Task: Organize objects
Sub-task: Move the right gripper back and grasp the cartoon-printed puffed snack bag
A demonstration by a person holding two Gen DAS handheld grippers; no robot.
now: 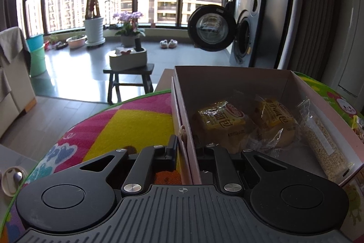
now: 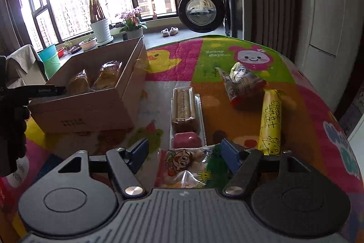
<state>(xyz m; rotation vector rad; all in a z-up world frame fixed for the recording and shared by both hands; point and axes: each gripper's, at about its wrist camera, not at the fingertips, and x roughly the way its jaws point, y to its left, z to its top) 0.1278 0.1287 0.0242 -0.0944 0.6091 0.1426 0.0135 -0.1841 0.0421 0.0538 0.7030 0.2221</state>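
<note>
On the left, the left gripper (image 1: 187,153) is closed on the near-left wall of the cardboard box (image 1: 182,106), one finger outside and one inside, with two yellow bread packets (image 1: 221,121) and a clear bag of grains (image 1: 323,142) lying in it. To the right on the colourful mat (image 2: 227,54), the right gripper (image 2: 184,152) stands wide open around a cartoon-printed snack bag (image 2: 188,165), not pinching it. Beyond lie a clear tray of biscuits (image 2: 185,108), a foil packet (image 2: 243,81) and a yellow stick pack (image 2: 271,115).

An open cardboard box (image 2: 91,104) holds two yellow-wrapped bread buns (image 1: 221,122) and a clear bag of grain (image 1: 323,140). Beside it lie a clear tray of wafers (image 2: 185,111), a yellow snack tube (image 2: 270,120), a crinkled foil packet (image 2: 243,81) and a cartoon-printed packet (image 2: 188,165).
</note>
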